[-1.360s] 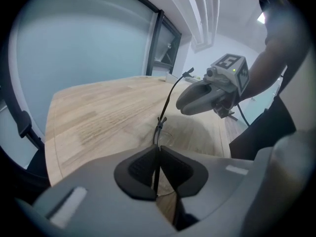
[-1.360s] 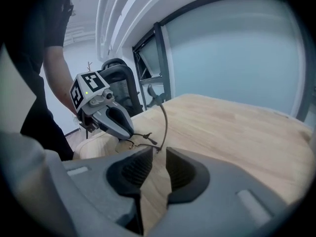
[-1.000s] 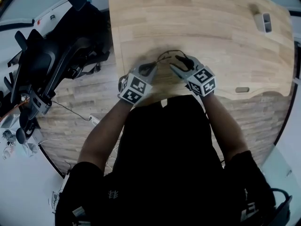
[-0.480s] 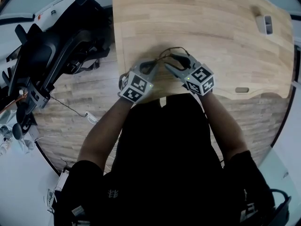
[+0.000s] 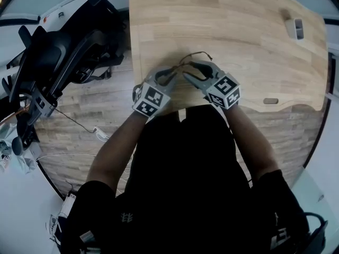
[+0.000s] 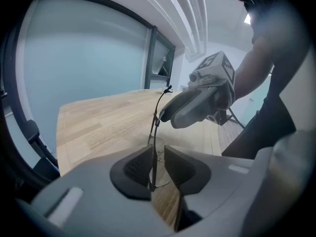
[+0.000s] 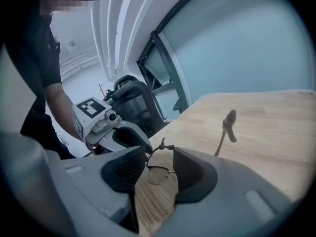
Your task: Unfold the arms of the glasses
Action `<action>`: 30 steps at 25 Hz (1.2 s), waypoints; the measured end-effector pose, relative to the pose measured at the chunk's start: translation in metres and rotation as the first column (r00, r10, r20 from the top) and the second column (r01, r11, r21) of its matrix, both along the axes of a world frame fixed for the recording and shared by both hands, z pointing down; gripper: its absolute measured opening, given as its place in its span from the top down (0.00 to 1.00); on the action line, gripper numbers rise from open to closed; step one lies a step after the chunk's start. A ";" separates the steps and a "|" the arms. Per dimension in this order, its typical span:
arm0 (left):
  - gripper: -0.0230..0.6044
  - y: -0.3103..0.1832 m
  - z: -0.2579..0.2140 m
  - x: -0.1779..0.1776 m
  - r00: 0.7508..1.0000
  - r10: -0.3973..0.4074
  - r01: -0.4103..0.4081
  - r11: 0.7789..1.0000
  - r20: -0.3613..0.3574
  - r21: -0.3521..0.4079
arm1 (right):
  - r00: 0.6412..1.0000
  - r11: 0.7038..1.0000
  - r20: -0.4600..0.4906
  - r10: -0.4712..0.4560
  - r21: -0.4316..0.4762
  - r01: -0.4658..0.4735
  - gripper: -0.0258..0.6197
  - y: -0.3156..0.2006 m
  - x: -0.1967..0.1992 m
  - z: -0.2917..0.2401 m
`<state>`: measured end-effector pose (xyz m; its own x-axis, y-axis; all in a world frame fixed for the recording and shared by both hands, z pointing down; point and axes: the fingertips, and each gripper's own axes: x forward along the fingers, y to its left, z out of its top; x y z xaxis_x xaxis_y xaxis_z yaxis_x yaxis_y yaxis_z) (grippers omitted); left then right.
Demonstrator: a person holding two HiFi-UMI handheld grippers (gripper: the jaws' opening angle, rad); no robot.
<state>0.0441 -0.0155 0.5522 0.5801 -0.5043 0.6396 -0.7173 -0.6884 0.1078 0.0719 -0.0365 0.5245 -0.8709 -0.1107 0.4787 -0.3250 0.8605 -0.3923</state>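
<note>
Thin dark-rimmed glasses (image 5: 192,58) hang over the near edge of the wooden table (image 5: 238,36), between my two grippers. My right gripper (image 5: 189,73) is shut on the frame beside a lens (image 7: 158,174), and one arm (image 7: 224,132) sticks up to its right. In the left gripper view, the right gripper (image 6: 195,107) pinches the frame near a hinge (image 6: 157,116). My left gripper (image 5: 168,76) is opening. The thin rim (image 6: 153,157) stands between its pads, against the left pad (image 6: 137,168), with a gap on the other side.
A black office chair (image 5: 58,62) stands left of the table on the wood floor. A small white object (image 5: 295,28) lies at the table's far right, and a slot (image 5: 270,100) sits near the front edge. Cables trail on the floor at the left.
The right gripper has shifted slightly left and farther over the table, taking the glasses with it. The left gripper has stayed almost where it was.
</note>
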 end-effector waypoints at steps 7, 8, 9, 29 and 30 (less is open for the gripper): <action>0.84 0.013 -0.010 -0.018 0.999 -0.044 0.044 0.999 -0.005 0.024 | 1.000 0.999 0.001 -0.023 0.030 0.023 0.70 0.012 -0.010 -0.013; 0.84 0.015 -0.011 -0.020 0.999 -0.053 0.053 0.998 -0.008 0.028 | 1.000 0.999 0.002 -0.027 0.035 0.027 0.70 0.014 -0.012 -0.016; 0.84 0.017 -0.013 -0.023 0.998 -0.061 0.062 0.998 -0.011 0.032 | 1.000 0.999 0.003 -0.031 0.040 0.031 0.70 0.017 -0.014 -0.018; 0.84 0.074 -0.039 -0.072 0.977 -0.203 0.208 0.973 -0.058 0.097 | 0.981 0.976 -0.033 -0.192 0.099 0.194 0.70 0.097 -0.063 -0.051; 0.84 0.076 -0.040 -0.074 0.976 -0.209 0.215 0.972 -0.061 0.100 | 0.979 0.974 -0.034 -0.200 0.098 0.203 0.70 0.101 -0.065 -0.052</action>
<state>-0.0303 0.0602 0.5121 0.4824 -0.6822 0.5494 -0.8436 -0.5306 0.0819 0.0068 0.0646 0.4728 -0.8687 0.0169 0.4951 -0.1494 0.9439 -0.2944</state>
